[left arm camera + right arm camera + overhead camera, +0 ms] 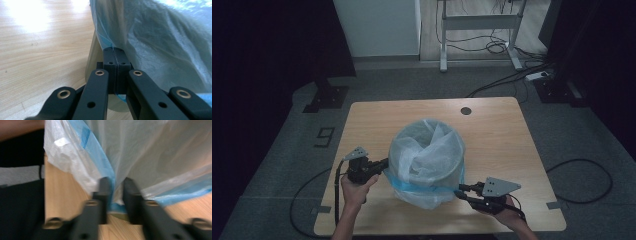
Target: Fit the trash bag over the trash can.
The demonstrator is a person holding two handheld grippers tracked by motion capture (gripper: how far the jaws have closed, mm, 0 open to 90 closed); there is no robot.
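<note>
Nearest the camera, my left gripper (115,58) had its jaws pressed together on a thin fold of the bag (160,42), right at the plastic's lower edge where it met the bin's pale wall. In the high view that gripper (382,165) sat against the left side of the bin (427,157), level with the blue band of the liner.

My right gripper (115,188) had its jaws a little apart, with the blue strip of the bag (100,157) running down between them; the picture was blurred, so I could not tell whether the pads actually pinched the plastic. From above, this gripper (460,190) touched the lower right of the bin, at the bunched plastic near the base.

The bin stood near the middle of the wooden table (502,130), slightly toward my side, the translucent liner draped over its rim and slumped inward. Bare tabletop lay open behind it and to both sides. The near edge was close under my hands (354,192), and the right hand (504,210) sat just beside the front corner.
</note>
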